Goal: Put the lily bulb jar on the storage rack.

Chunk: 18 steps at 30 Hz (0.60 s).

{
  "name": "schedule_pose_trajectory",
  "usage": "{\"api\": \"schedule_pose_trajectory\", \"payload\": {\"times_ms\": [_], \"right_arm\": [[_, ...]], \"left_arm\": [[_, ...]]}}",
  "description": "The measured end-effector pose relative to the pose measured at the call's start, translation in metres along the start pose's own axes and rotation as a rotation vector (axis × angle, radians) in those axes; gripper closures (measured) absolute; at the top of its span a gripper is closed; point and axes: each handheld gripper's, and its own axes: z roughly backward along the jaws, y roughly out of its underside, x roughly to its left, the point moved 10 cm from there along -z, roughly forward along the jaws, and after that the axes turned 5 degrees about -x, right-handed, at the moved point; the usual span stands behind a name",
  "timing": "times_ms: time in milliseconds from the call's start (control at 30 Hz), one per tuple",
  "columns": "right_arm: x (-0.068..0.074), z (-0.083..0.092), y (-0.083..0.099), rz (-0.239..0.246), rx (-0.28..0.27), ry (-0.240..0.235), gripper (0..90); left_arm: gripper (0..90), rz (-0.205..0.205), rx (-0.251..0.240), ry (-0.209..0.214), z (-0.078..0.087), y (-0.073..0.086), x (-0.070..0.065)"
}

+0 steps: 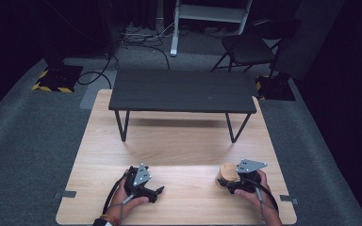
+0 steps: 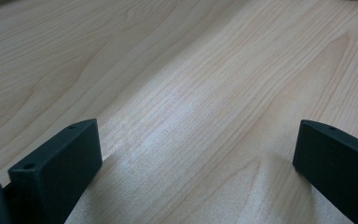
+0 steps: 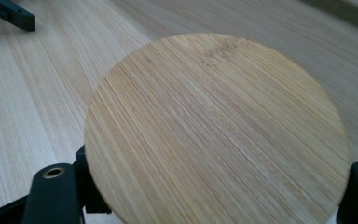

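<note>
a round bamboo lid (image 3: 216, 130) tops a small jar (image 1: 227, 176) standing on the near right part of the wooden table (image 1: 179, 141); the jar's contents cannot be seen under the lid. in the right gripper view the lid's disc sits between the two black jaws, one at each edge, so the right gripper (image 1: 231, 182) appears closed on the jar below the lid, though the contact itself is hidden. the right hand (image 1: 257, 188) holds that gripper from the near side, with the grey plate (image 1: 250, 165) on top. the left gripper (image 1: 156, 191) rests low on the near left of the table, well apart from the jar, held by the left hand (image 1: 125, 197); its jaws stand wide apart with bare wood grain between them and nothing held. its jaw tip also shows at the top left corner of the right gripper view. at the far half of the table a low black bench (image 1: 183, 90) on thin legs stands across the width, clear of both grippers. beyond the table lie grey carpet (image 1: 23, 136), a black folding chair (image 1: 252, 44), loose cables (image 1: 136, 40) and yellow-black striped blocks (image 1: 56, 77). no labels or writing can be read on any item.
</note>
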Motion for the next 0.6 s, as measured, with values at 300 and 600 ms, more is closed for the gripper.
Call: {"api": "schedule_pose_trajectory", "payload": {"times_ms": [300,600], "right_arm": [[-0.001,0.017,-0.044,0.012,-0.020,0.043,24.9],[-0.011,0.039,-0.116,0.024,-0.062,0.068,24.9]], "left_arm": [[1.0,-0.001,0.000,0.000,0.000,0.000,0.000],[1.0,0.000,0.000,0.000,0.000,0.000,0.000]]}}
